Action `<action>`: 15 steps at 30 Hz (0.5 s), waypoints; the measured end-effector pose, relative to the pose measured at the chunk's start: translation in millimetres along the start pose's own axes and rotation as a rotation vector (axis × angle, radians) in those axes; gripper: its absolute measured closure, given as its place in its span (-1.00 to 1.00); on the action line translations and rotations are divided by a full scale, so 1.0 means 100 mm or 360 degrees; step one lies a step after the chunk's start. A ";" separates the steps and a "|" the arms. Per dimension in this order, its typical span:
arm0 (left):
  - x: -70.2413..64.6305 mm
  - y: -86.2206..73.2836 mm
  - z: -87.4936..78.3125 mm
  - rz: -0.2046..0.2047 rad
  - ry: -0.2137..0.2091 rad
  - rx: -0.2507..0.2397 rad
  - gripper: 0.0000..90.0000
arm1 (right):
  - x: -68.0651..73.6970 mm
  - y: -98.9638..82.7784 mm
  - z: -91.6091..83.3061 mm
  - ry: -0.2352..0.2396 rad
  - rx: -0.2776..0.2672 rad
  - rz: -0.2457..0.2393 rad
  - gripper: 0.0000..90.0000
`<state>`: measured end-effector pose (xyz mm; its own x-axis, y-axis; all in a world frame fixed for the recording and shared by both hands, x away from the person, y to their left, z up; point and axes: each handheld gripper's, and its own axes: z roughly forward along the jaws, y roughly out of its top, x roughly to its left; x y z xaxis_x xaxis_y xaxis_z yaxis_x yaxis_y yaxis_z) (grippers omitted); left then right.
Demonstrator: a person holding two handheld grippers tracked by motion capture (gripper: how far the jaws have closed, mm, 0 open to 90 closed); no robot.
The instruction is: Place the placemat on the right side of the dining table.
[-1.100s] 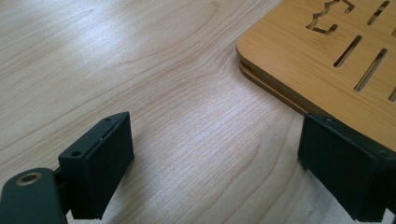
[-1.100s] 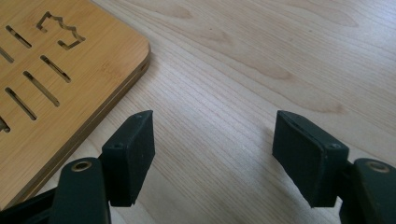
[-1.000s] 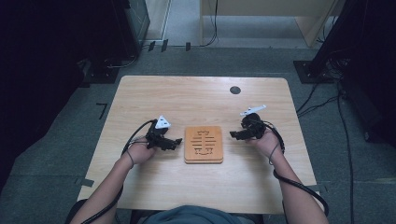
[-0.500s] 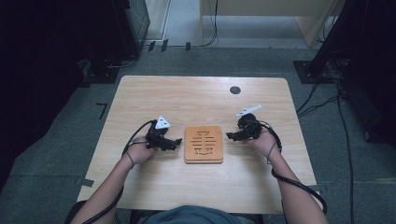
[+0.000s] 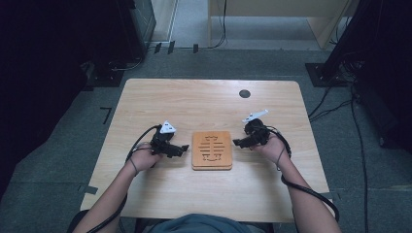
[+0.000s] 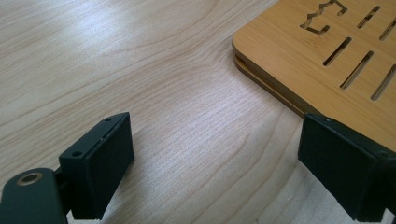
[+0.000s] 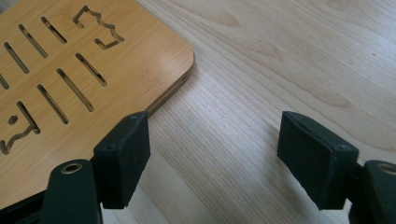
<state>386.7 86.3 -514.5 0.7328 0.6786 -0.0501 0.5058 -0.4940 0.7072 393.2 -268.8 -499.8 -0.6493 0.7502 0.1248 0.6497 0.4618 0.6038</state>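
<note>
High view: a slotted wooden board (image 5: 212, 150) lies flat near the table's (image 5: 204, 104) middle — between the left gripper (image 5: 180, 148) and right gripper (image 5: 239, 142). Both grippers' jaws stand apart, empty, just beside its edges.

Between the black left gripper (image 5: 182, 148) and black right gripper (image 5: 236, 142) lies a honey-brown wooden board (image 5: 212, 150) patterned with cut slots. Under both tools, the table (image 5: 194, 102) shows pale, wavy wood grain.
</note>
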 end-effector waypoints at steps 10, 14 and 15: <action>0.02 0.02 -0.05 -0.0004 0.0037 -0.0047 -0.78 | 0.05 0.04 0.03 0.0026 -0.0003 -0.0025 -0.43; 0.01 0.02 -0.05 -0.0001 0.0031 -0.0040 -0.79 | 0.07 0.05 0.04 0.0036 -0.0013 -0.0026 -0.43; 0.01 0.02 -0.06 -0.0004 0.0031 -0.0038 -0.78 | 0.08 0.06 0.04 0.0041 -0.0010 -0.0025 -0.43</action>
<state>385.6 89.2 -509.5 0.7224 0.6904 -0.0387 0.4966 -0.4791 0.7238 393.5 -258.3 -498.9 -0.6694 0.7305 0.1353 0.6370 0.4705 0.6107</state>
